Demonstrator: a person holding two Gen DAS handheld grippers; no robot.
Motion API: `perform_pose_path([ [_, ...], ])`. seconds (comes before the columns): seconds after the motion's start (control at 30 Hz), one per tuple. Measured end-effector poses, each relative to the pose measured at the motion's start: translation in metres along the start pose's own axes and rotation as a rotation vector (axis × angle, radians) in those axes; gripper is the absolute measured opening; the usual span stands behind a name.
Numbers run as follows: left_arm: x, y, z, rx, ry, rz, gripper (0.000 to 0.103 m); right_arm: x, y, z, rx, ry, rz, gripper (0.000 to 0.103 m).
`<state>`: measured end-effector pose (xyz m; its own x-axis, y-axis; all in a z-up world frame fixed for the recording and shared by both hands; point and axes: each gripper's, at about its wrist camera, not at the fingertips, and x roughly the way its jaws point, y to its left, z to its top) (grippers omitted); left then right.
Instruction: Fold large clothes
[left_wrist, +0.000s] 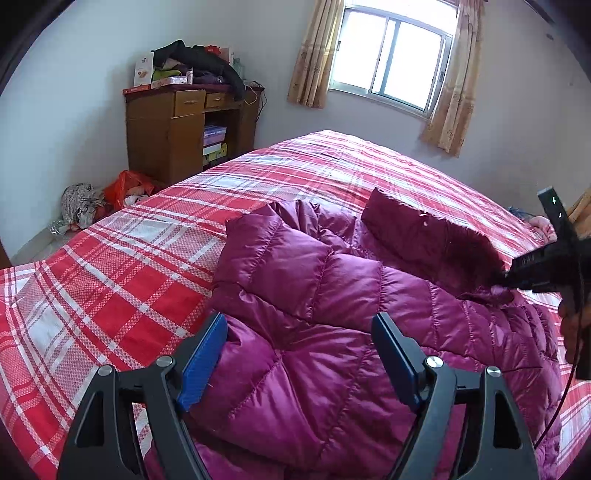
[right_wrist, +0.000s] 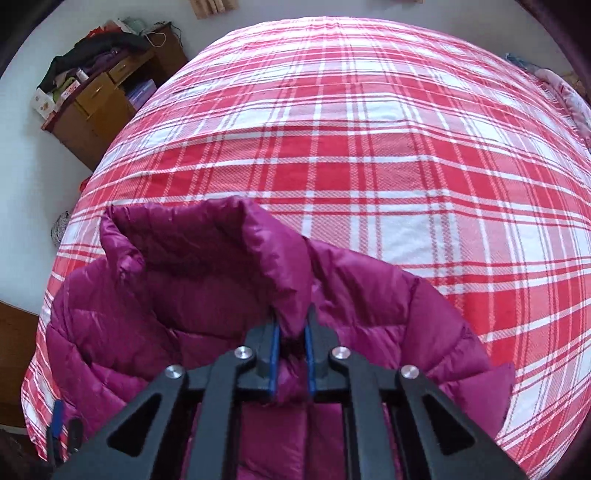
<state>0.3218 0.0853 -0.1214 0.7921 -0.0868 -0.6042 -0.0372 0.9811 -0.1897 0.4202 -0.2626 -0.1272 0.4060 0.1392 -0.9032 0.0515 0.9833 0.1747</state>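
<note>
Purple puffer jacket (left_wrist: 332, 295) is spread on the bed, right gripper (right_wrist: 291, 339) jaws pinched narrow on its collar, left gripper (left_wrist: 299, 354) jaws wide above the quilting. Red plaid bedspread (right_wrist: 369, 147), wooden desk (left_wrist: 177, 129) piled with clutter, curtained window (left_wrist: 388, 55) behind.

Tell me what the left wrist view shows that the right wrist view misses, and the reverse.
Only the left wrist view shows the window with its curtains, the orange bag on the floor, and the open left gripper over the purple down jacket.

Only the right wrist view shows the right gripper shut on the jacket's collar.

Both show the jacket, the red plaid bedspread and the wooden desk.
</note>
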Motion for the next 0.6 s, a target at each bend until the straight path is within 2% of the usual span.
perform_pose_path([
  [0.1, -0.016, -0.007, 0.015, 0.008, -0.019, -0.056, 0.081, 0.014, -0.018, -0.019, 0.003, -0.023, -0.014, 0.013],
  [0.13, -0.021, -0.012, 0.023, 0.022, -0.031, -0.069, 0.081, 0.019, -0.022, -0.025, 0.011, -0.033, 0.005, 0.013],
  [0.23, -0.022, -0.035, 0.047, 0.098, -0.032, -0.082, 0.081, 0.018, -0.03, -0.037, 0.014, -0.12, 0.052, 0.011],
  [0.33, -0.01, -0.061, 0.072, 0.169, -0.04, -0.084, 0.081, 0.019, -0.025, -0.049, -0.042, -0.233, 0.033, 0.011],
  [0.4, 0.011, -0.08, 0.096, 0.183, -0.023, -0.091, 0.081, 0.019, -0.016, -0.059, -0.099, -0.3, -0.011, 0.011],
  [0.47, 0.04, -0.091, 0.116, 0.144, 0.026, -0.128, 0.081, 0.018, -0.015, -0.058, -0.102, -0.309, -0.023, 0.011],
  [0.53, 0.072, -0.099, 0.127, 0.09, 0.093, -0.152, 0.081, 0.017, -0.02, -0.058, -0.086, -0.316, -0.001, 0.011],
  [0.6, 0.106, -0.104, 0.131, 0.029, 0.161, -0.144, 0.081, 0.017, -0.027, -0.058, -0.057, -0.32, 0.04, 0.011],
])
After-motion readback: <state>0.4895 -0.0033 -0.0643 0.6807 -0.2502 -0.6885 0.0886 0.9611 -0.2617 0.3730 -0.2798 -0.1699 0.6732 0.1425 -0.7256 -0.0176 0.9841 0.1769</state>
